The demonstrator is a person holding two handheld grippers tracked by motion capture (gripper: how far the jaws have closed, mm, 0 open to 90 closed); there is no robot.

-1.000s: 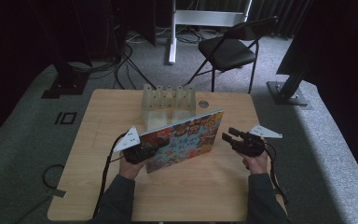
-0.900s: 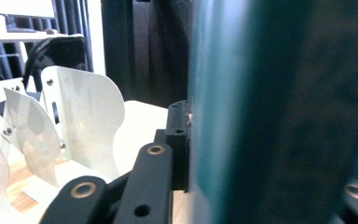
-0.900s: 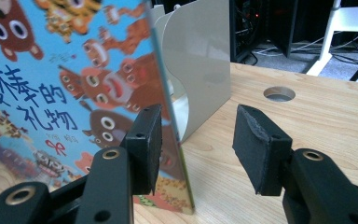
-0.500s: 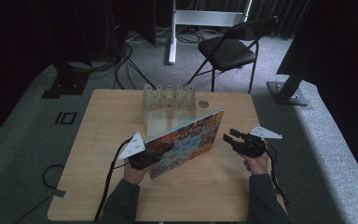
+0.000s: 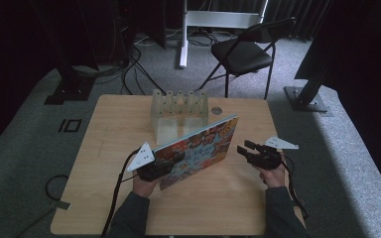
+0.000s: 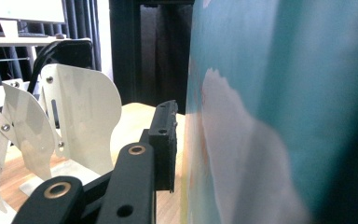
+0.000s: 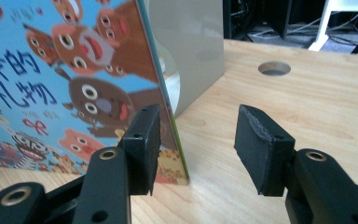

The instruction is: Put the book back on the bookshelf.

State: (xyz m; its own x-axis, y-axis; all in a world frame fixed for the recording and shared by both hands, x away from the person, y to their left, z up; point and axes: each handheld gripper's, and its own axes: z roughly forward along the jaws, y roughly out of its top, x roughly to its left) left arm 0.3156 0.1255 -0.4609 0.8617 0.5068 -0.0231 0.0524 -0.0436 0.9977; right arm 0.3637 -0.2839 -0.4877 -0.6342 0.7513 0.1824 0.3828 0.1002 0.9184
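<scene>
Our left gripper [image 5: 171, 163] clamps the picture book [image 5: 201, 146] at centre frame; thin, glossy, likely slippery; right gripper [image 5: 248, 151] gapes beside its spine.

The book [image 6: 279, 112] hides the left claw's [image 5: 171, 161] far jaw.

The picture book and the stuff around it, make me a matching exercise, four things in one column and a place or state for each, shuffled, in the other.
1. picture book
2. right gripper
3. white rack
4. folding chair

A. on the floor beyond the table
B. open, holding nothing
C. standing tilted on its edge, held by the left gripper
D. at the table's far side, behind the book

Pairs: 1-C, 2-B, 3-D, 4-A
</scene>
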